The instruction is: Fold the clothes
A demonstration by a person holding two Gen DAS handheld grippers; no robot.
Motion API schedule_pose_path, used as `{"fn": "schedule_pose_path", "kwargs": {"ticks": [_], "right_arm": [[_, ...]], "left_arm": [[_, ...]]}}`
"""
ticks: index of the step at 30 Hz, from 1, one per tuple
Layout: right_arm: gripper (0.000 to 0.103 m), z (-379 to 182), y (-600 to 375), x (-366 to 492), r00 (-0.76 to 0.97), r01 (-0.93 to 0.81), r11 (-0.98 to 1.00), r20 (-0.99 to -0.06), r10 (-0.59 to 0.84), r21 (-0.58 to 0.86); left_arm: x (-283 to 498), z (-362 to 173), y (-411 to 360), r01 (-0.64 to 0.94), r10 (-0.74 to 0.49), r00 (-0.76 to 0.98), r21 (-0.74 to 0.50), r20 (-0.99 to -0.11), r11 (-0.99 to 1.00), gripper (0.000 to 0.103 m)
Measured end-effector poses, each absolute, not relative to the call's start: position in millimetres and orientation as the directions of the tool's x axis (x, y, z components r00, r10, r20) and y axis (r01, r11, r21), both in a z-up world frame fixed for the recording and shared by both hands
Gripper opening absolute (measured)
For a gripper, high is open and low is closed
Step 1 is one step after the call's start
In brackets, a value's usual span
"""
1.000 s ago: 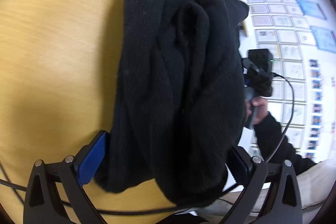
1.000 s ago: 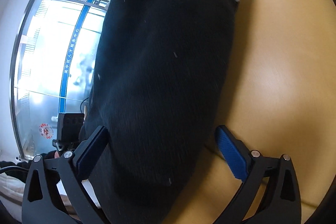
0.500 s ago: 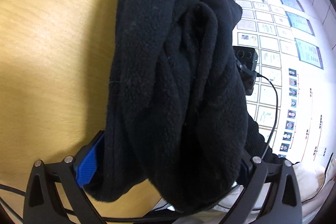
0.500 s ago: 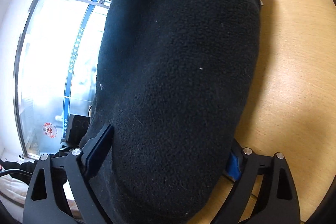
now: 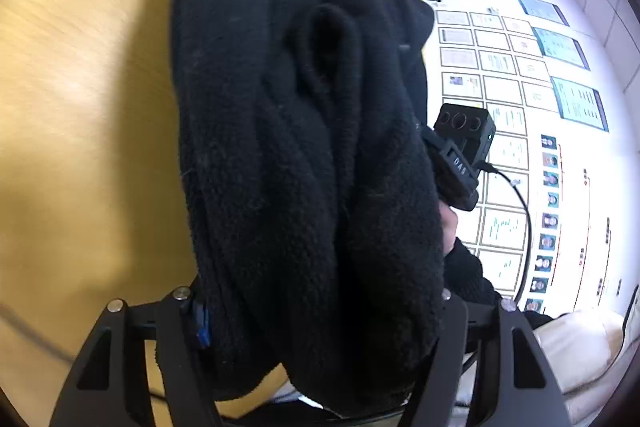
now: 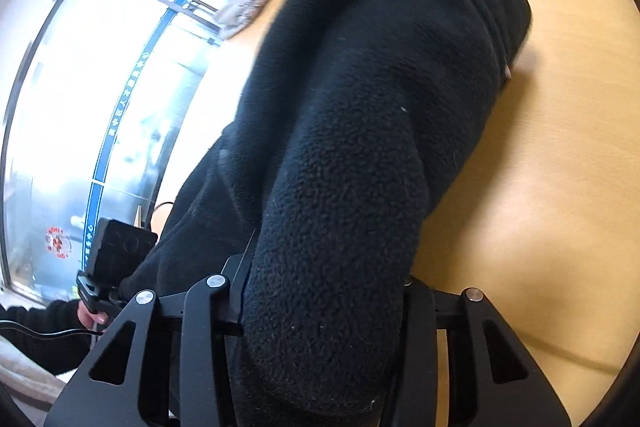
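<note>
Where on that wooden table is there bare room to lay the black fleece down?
Bare wood lies left of the black fleece on the table in the left wrist view, and right of it in the right wrist view. It is crowded around the left gripper and right gripper, both shut on fleece.

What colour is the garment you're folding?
Plain black fleece garment, no pattern; clearest in the right wrist view.

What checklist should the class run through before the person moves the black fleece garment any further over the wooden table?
1. Left gripper shut on the black fleece garment: ok.
2. Right gripper shut on the garment: ok.
3. Fabric bunched thickly between the fingers, not one layer: not ok.
4. Wooden table bare beside the garment: ok.
5. Garment edges lined up: cannot tell.
</note>
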State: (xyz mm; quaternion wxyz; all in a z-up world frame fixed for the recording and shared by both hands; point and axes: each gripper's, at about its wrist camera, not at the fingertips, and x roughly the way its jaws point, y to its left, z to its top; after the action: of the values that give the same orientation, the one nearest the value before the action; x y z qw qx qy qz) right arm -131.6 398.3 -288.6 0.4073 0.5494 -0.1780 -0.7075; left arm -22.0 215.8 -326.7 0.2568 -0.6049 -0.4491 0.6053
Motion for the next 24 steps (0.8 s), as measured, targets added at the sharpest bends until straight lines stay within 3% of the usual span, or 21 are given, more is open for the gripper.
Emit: {"fn": "schedule_pose_path", "kwargs": {"ticks": [6,15,19,24], "right_arm": [[0.038,-232,334,-97,-0.143,0.438,-0.573,-0.576,-0.805,0.692],[0.038,-141,109,-135,-0.206,0.565,-0.464,-0.428,-0.880,0.682],[0.038,-138,-27,-182,-0.241,0.595,-0.436,-0.368,-0.898,0.675],[0.040,-179,-158,-257,-0.295,0.544,-0.433,-0.319,-0.900,0.718]], "left_arm": [[17,-268,154,0.195,0.850,-0.244,-0.882,-0.467,-0.429,0.070],[4,-172,-54,0.062,0.768,-0.405,-0.853,-0.495,-0.517,0.070],[-36,-161,-173,0.023,0.735,-0.429,-0.820,-0.525,-0.572,0.071],[-112,-196,-311,0.050,0.680,-0.436,-0.770,-0.590,-0.636,0.072]]}}
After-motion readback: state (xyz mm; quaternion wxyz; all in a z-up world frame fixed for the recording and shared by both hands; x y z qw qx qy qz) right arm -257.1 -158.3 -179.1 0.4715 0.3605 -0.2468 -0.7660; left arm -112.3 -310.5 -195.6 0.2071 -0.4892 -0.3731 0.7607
